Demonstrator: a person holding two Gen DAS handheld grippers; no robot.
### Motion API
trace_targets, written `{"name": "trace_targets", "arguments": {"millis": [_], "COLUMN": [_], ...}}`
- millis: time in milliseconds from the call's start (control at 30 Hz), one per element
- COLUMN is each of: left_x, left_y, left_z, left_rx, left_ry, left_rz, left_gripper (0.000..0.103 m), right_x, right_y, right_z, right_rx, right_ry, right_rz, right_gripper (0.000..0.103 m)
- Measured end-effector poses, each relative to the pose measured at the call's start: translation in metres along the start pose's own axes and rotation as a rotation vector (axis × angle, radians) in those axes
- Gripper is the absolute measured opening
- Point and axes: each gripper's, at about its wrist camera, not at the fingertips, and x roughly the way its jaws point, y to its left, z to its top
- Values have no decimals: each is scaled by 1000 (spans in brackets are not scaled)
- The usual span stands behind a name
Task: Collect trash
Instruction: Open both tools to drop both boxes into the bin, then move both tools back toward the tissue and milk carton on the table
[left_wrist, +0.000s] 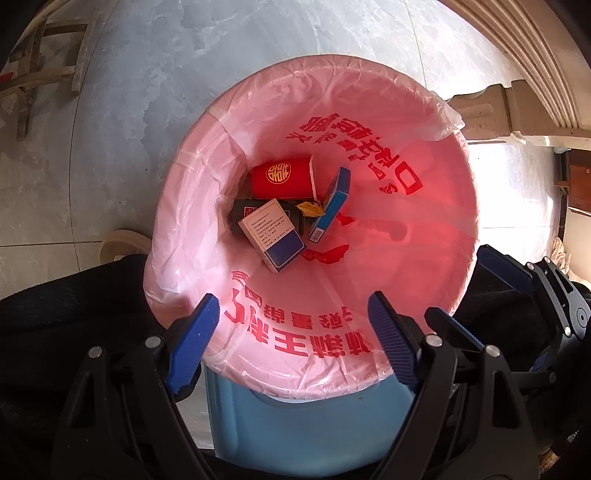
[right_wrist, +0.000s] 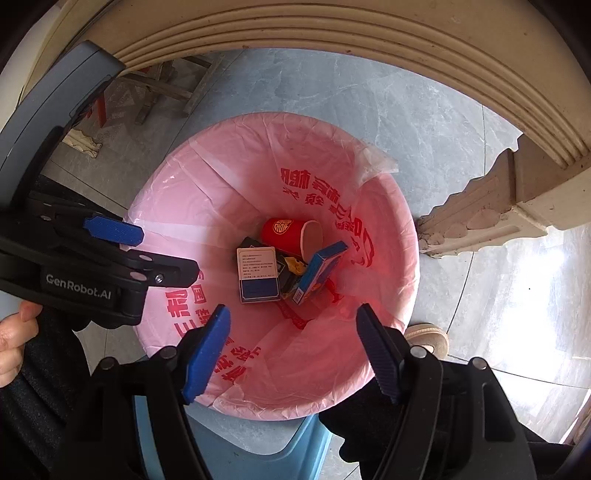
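Note:
A blue bin lined with a pink bag stands on the floor below both grippers; it also shows in the right wrist view. Inside lie a red paper cup, a white and blue box, a blue box on edge, a dark packet and a yellow scrap. My left gripper is open and empty over the bin's near rim. My right gripper is open and empty over the bin, beside the left one.
The floor is grey marble tile. A cream carved table edge curves over the far side, with its leg to the right of the bin. Wooden stool legs stand at far left. A shoe shows near the bin.

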Motion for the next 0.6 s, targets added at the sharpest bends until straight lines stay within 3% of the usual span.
{"name": "trace_targets", "arguments": {"millis": [333, 600], "left_x": [-7, -24], "left_y": [-4, -13], "left_z": [-3, -16], "left_rx": [27, 56], "left_ry": [-32, -99], "left_rz": [48, 142], "left_gripper": [81, 81], "right_x": [-4, -21], "right_y": [-2, 0], "right_z": [0, -5], "right_rx": [19, 35], "right_ry": [-9, -40], "right_rz": [0, -32], "right_gripper": [69, 69]}}
